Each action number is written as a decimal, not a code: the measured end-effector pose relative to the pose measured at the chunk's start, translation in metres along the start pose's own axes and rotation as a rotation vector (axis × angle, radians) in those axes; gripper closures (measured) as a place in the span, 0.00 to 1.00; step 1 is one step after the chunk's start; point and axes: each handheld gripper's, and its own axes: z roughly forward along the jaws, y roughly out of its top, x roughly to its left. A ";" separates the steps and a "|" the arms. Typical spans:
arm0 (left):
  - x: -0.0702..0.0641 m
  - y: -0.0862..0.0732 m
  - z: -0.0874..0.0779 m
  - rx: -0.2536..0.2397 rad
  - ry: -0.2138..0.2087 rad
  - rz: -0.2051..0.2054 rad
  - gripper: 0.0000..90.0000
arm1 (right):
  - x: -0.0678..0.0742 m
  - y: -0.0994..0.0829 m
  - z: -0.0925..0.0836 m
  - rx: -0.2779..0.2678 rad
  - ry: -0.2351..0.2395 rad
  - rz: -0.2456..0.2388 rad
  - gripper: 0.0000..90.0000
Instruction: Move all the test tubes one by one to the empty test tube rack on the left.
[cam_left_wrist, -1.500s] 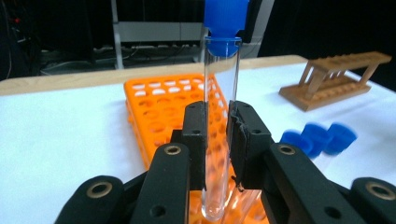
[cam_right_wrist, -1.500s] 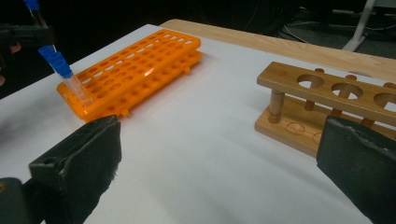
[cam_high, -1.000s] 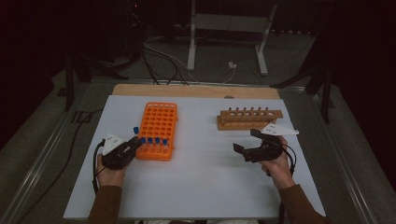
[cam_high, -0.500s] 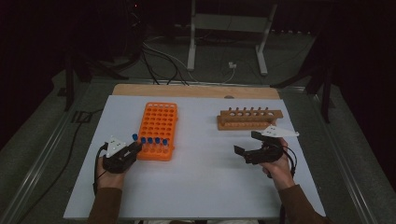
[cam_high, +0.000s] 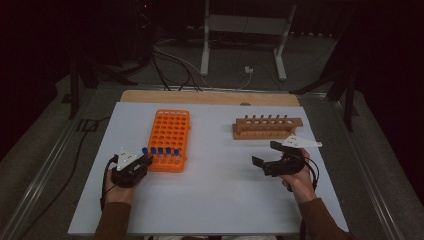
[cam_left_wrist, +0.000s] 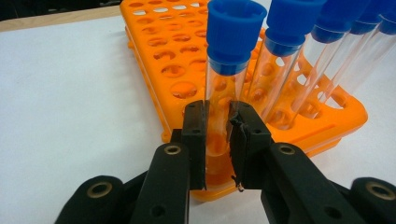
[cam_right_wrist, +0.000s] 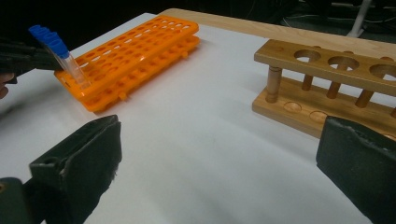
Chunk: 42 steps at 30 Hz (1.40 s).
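Nothing has shifted since the earlier frames: both hands and both racks sit where they were. At the near left corner of the orange tube rack (cam_left_wrist: 187, 70) stands a clear blue-capped test tube (cam_left_wrist: 229, 60), upright in its hole, and the left gripper (cam_left_wrist: 217, 140) has its black jaws pinched on the tube's lower glass from either side. Four more blue-capped tubes (cam_high: 165, 151) stand in the same near row, just beside it on the right; the rest of the rack's holes hold nothing. The rack lies on a white table (cam_high: 215, 200), its long side running away from the person. Well apart to the right stands a wooden test tube rack (cam_high: 267, 127) with a single row of round holes, all unfilled. In front of it the right gripper (cam_high: 266, 156) is held just above the table, pointing left toward the orange rack, its jaws spread wide with nothing between them. Both forearms come in from the near edge, in brown sleeves
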 end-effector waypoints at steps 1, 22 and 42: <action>0.000 0.000 0.000 0.000 0.000 -0.002 0.87 | 0.000 0.000 0.000 -0.001 0.000 -0.001 0.00; 0.006 0.001 -0.016 -0.037 -0.031 -0.099 0.58 | -0.004 -0.002 -0.011 -0.037 -0.039 0.005 0.00; 0.012 0.011 -0.060 -0.219 -0.040 -0.114 0.20 | -0.013 -0.021 -0.035 -0.116 -0.105 0.016 0.00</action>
